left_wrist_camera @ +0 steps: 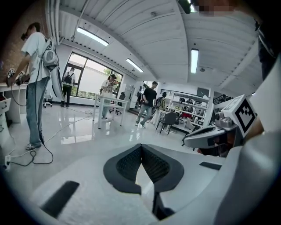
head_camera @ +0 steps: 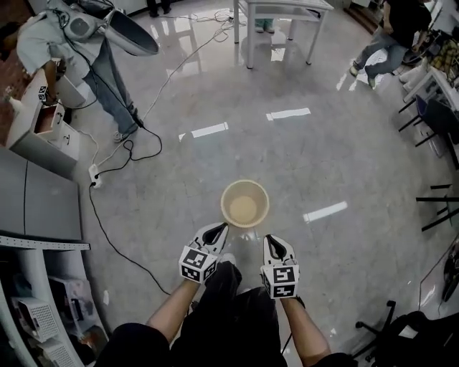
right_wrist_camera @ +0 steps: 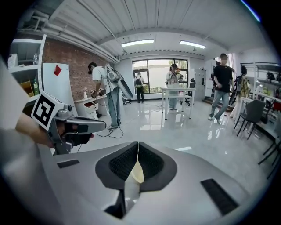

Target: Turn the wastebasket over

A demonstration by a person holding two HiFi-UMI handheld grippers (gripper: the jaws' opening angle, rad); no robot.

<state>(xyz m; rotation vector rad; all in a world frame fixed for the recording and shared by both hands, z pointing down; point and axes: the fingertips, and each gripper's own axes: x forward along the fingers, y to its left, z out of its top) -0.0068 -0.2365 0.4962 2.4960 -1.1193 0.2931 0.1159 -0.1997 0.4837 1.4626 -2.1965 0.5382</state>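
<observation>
The wastebasket (head_camera: 244, 203) is a round beige bin that stands upright on the glossy floor, its mouth facing up and nothing inside. My left gripper (head_camera: 218, 231) hovers just below its near-left rim, jaws shut and empty. My right gripper (head_camera: 272, 243) hangs at the near-right, also shut and empty. Neither touches the bin. In the left gripper view the pads (left_wrist_camera: 131, 165) meet along a closed seam, and the right gripper (left_wrist_camera: 210, 136) shows beside it. In the right gripper view the pads (right_wrist_camera: 151, 162) meet too, with a cream sliver of the bin (right_wrist_camera: 137, 173) below the seam.
A person (head_camera: 79, 43) stands at the upper left beside white cabinets (head_camera: 36, 193). A black cable (head_camera: 115, 236) and a power strip (head_camera: 94, 174) lie on the floor at left. A white table (head_camera: 280, 21) stands at the back, and chairs (head_camera: 437, 208) line the right.
</observation>
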